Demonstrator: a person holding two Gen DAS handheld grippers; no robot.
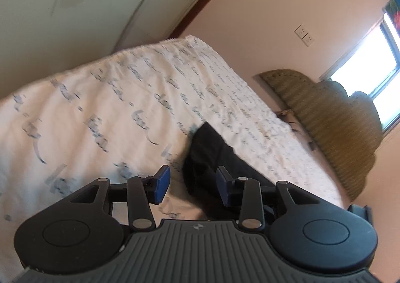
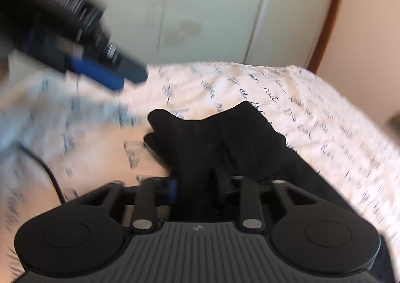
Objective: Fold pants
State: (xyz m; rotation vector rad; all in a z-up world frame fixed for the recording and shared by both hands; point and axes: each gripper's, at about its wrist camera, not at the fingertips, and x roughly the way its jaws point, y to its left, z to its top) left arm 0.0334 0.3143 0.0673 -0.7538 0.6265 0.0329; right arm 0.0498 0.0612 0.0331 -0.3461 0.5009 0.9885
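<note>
Black pants (image 1: pixel 210 158) lie on a bed with a white sheet printed with script (image 1: pixel 112 98). In the left wrist view my left gripper (image 1: pixel 192 185) is open, its blue pads apart, held above the sheet with the pants' edge just beyond the right pad. It also shows blurred at the upper left of the right wrist view (image 2: pixel 105 73). In the right wrist view the pants (image 2: pixel 225 138) bunch up in front of my right gripper (image 2: pixel 197 195), whose fingers stand close on either side of black fabric; the view is blurred.
A pale wardrobe (image 2: pixel 205 8) stands past the foot of the bed. A woven headboard (image 1: pixel 332 120) and a bright window (image 1: pixel 367 68) are at the right. A dark cable (image 2: pixel 47 170) lies on the sheet at left.
</note>
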